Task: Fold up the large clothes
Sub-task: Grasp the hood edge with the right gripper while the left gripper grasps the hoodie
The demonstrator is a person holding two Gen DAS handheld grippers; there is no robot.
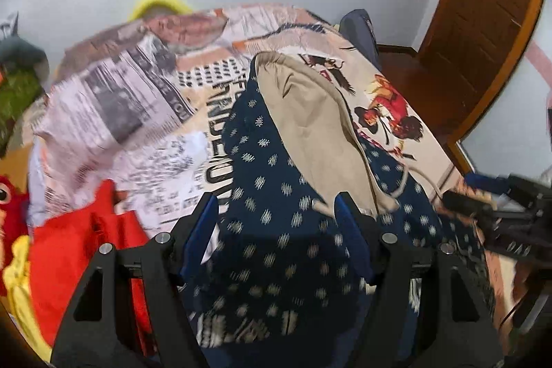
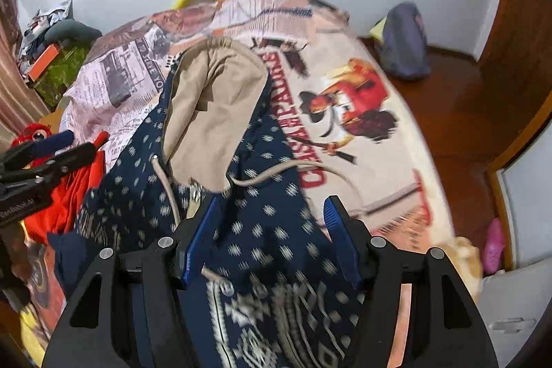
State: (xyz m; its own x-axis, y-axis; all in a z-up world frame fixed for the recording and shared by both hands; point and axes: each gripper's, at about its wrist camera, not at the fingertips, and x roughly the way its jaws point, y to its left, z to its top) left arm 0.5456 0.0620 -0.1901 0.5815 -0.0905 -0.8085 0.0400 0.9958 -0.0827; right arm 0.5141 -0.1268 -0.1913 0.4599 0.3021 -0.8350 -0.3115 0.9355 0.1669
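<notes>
A navy garment with white dot patterns [image 1: 276, 230] lies spread on the bed, with a folded beige drawstring garment [image 1: 310, 123] on top of it. Both show in the right wrist view: navy cloth [image 2: 262, 230], beige garment [image 2: 210, 112], its cord [image 2: 276, 173] trailing right. My left gripper [image 1: 276, 206] is open, hovering just above the navy cloth near the beige garment's near end. My right gripper [image 2: 272, 212] is open over the navy cloth, empty. Each gripper appears in the other's view: the right one [image 1: 490, 206] and the left one [image 2: 51, 157].
The bed carries a printed newspaper-and-cowboy cover [image 2: 345, 99]. Red cloth [image 1: 86, 247] and a red plush toy [image 2: 34, 133] lie at the left. A wooden door [image 1: 483, 23] and wood floor with a blue bag [image 2: 403, 40] are at the right.
</notes>
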